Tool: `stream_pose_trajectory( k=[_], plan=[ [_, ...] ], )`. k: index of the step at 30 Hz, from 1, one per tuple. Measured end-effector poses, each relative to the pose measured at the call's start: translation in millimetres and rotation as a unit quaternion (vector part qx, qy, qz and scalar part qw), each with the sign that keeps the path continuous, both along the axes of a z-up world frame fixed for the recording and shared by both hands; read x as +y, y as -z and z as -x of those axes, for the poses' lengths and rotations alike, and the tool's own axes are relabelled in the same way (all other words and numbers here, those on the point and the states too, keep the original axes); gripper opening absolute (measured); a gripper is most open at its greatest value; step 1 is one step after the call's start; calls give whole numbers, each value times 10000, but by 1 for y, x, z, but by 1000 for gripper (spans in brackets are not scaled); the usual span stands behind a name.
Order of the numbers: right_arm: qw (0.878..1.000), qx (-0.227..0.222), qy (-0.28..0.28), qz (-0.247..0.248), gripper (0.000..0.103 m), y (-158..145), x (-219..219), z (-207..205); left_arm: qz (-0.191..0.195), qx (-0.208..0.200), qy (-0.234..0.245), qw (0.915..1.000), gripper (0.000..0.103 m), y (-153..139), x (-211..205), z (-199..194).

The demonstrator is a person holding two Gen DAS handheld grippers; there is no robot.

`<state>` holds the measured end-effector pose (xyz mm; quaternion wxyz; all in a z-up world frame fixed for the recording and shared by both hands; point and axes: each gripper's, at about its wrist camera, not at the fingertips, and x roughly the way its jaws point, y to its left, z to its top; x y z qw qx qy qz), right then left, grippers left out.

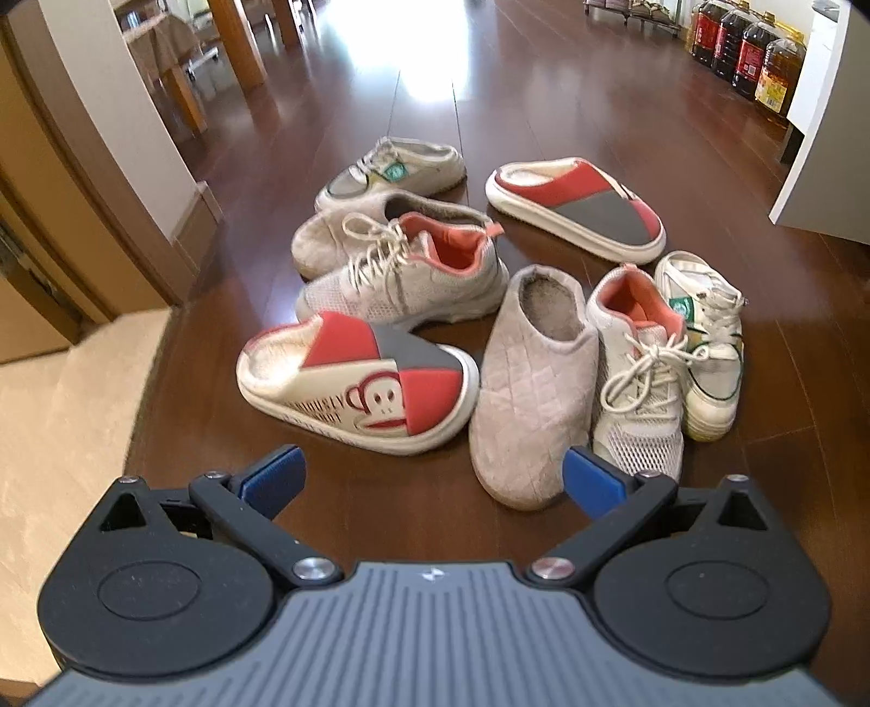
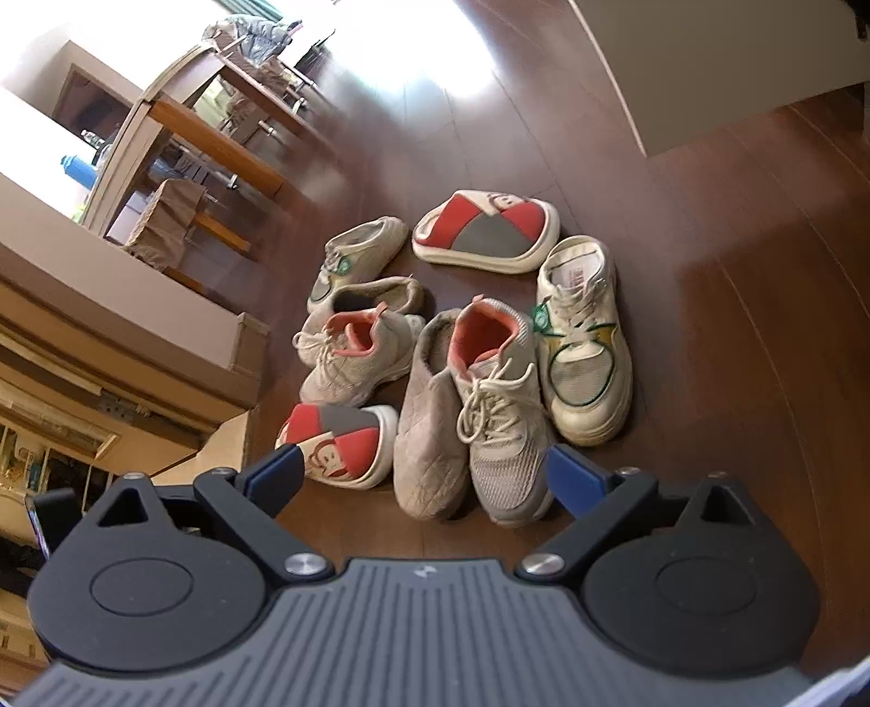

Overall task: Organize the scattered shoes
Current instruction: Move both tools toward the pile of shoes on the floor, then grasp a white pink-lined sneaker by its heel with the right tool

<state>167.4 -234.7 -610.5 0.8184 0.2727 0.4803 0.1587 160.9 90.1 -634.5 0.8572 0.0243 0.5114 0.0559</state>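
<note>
The left gripper [image 1: 432, 481], with blue pads on black fingers [image 1: 272, 478], is spread wide and holds nothing; it hangs above the dark brown wooden floor [image 1: 544, 98], just short of a cluster of eight shoes. The right gripper [image 2: 424, 478] is spread just as wide, also empty, with its blue fingertips [image 2: 573, 481] above the near edge of the same cluster. Nearest the left gripper lies a white slip-on with red and grey panels and a monkey face [image 1: 359, 380], its long axis running across the view, toe to the right. Beside it a quilted beige slipper [image 1: 530, 391] points its toe toward the camera, touching a white mesh sneaker with coral lining [image 1: 636, 370] that points the same way. Against that sneaker's far side sits a cream sneaker with green trim [image 1: 707, 348], toe also toward the camera. Farther back, the second coral-lined mesh sneaker [image 1: 402, 277] lies crosswise, toe to the left, pressed against a second beige slipper [image 1: 331, 239] behind it. Beyond these a second green-trimmed cream sneaker [image 1: 391, 171] lies crosswise, toe to the left, and the second red and grey slip-on [image 1: 576, 206] lies at a slant, toe toward the right. A row of amber oil bottles [image 1: 750, 49] stands well apart along the far wall.
</note>
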Motion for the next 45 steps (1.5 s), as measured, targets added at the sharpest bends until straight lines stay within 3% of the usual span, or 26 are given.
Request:
stream_pose_trajectory(
  k=[5, 10, 14, 20, 22, 24, 27, 33, 37, 41, 45],
  plan=[
    [10000, -40, 22, 30, 91, 2, -3, 0, -73, 31, -112, 9999, 102, 7, 1, 5],
    [9999, -99, -85, -95, 73, 1, -5, 3, -177, -58, -98, 9998, 102, 4, -2, 5],
    [9997, -158, -163, -81, 71, 1, -4, 3, -312, -169, -11, 9994, 102, 3, -4, 2],
    [9932, -503, -848, 615, 66, 12, 26, -13, -432, -294, -180, 9985, 102, 12, 12, -15],
    [9871, -539, -1222, 887, 57, 23, 43, -24, -441, -320, -188, 9983, 102, 18, 20, -20],
    [9802, -533, -1591, 1052, 48, 38, 63, -38, -432, -347, -178, 9983, 102, 23, 28, -26],
    [9659, -588, -2153, 1309, 47, 60, 95, -60, -408, -384, -148, 9983, 102, 31, 38, -33],
    [9218, -1342, -3122, 1865, 44, 91, 161, -101, -246, -461, 445, 9976, 102, 55, 57, -48],
    [9000, -1688, -3416, 2117, 34, 106, 198, -125, -152, -552, 702, 9959, 102, 70, 72, -62],
    [8753, -2028, -3699, 2362, 32, 120, 236, -150, -2, -631, 822, 9946, 102, 86, 80, -82],
    [8479, -2362, -3971, 2599, 32, 135, 273, -175, 77, -451, 633, 9969, 102, 105, 90, -100]
  ],
)
